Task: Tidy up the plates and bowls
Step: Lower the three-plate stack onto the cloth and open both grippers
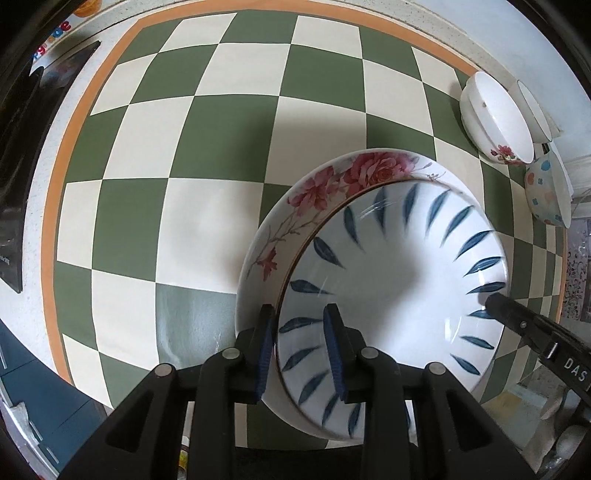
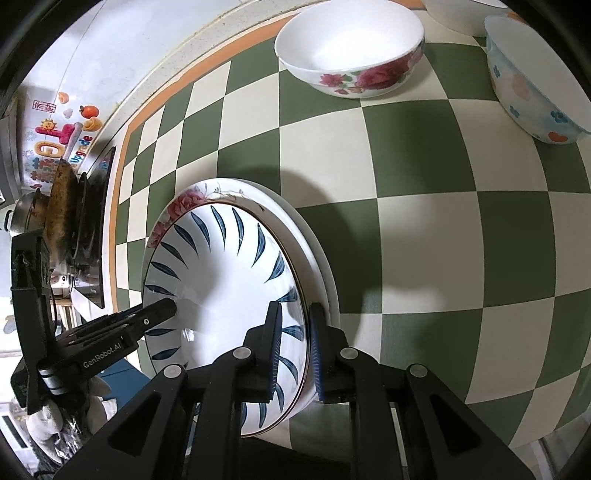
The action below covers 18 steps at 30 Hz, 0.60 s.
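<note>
A white plate with blue leaves (image 1: 388, 266) (image 2: 221, 280) lies nested on a larger plate with pink roses (image 1: 332, 181) (image 2: 181, 203) on the green-and-cream checked mat (image 1: 184, 147). My left gripper (image 1: 301, 350) points straight down and straddles the blue-leaf plate's rim on one side. Its pads stand apart, with plate surface showing between them. My right gripper (image 2: 295, 354) straddles the opposite rim, with a small gap at its inner pad. Each gripper shows in the other's view: the right gripper (image 1: 493, 301) and the left gripper (image 2: 171, 306).
A white bowl with roses (image 1: 495, 122) (image 2: 351, 48), a bowl with coloured dots (image 1: 543, 192) (image 2: 528, 88) and another white bowl (image 1: 535, 107) (image 2: 458, 14) stand at the mat's far edge. A stove with a dark pan (image 2: 62, 206) is beside the mat.
</note>
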Each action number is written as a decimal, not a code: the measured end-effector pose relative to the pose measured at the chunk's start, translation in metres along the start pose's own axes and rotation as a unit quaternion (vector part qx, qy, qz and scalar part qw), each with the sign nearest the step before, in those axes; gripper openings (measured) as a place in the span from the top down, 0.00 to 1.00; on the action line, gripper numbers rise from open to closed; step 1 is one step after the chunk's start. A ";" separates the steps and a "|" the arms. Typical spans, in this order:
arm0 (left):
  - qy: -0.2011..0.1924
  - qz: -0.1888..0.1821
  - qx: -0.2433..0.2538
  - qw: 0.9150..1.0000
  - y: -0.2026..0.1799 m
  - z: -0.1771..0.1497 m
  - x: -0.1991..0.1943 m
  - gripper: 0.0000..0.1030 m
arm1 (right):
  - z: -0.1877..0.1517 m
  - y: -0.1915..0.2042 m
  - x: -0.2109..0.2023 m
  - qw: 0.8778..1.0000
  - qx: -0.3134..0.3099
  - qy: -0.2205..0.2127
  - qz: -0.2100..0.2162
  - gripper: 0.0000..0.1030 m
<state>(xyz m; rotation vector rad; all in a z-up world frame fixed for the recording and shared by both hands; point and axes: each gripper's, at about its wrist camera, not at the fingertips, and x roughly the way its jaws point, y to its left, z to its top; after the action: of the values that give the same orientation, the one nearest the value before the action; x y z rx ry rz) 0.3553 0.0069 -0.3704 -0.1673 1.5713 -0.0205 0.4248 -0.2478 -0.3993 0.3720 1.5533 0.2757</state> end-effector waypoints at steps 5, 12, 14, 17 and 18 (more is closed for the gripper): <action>-0.012 0.018 0.000 1.000 -0.007 -0.003 -0.003 0.76 | -0.003 0.005 -0.008 1.000 -0.010 -0.009 -0.017 0.83; -0.050 0.026 0.014 0.998 -0.019 -0.024 -0.031 0.76 | -0.019 0.014 -0.028 0.998 -0.030 -0.026 -0.042 0.79; -0.066 0.020 0.021 0.997 -0.024 -0.035 -0.045 0.76 | -0.030 0.019 -0.039 0.997 -0.038 -0.035 -0.052 0.73; -0.088 0.012 0.037 0.995 -0.029 -0.051 -0.071 0.72 | -0.049 0.029 -0.059 0.995 -0.050 -0.051 -0.066 0.64; -0.100 0.011 0.045 0.994 -0.031 -0.057 -0.082 0.68 | -0.056 0.033 -0.068 0.994 -0.055 -0.059 -0.070 0.57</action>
<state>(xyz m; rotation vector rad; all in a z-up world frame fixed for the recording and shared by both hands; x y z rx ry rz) 0.3017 -0.0193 -0.2849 -0.0779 1.3686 -0.0554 0.3702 -0.2416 -0.3224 0.1879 1.4343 0.2258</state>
